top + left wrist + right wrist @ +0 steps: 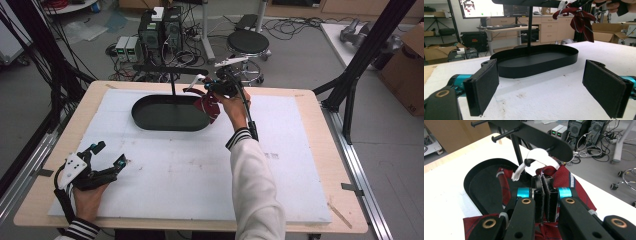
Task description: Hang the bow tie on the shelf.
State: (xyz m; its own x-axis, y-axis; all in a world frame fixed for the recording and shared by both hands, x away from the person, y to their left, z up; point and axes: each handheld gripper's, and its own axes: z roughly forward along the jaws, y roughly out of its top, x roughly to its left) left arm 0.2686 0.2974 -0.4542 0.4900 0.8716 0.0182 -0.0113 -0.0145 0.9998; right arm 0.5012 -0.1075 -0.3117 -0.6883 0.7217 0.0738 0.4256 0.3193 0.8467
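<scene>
Red necktie [209,106] w/ thin blue-white stripes and white elastic neck strap [537,157]. Pre-knotted, crumpled, bunched. Held up in air, pinched near the knot by right claw [545,195], pads pressed tight together on the fabric. White strap loops up over a peg on the black stand's [173,75] crossbar. Tie hangs at right end of stand's black oval base tray [150,116], lower folds dangling over the tray rim, above the desk; can't tell if the fabric touches the tray. In left claw view the tie [580,21] shows top right, hanging clear, tail drooping down and to the right.
</scene>
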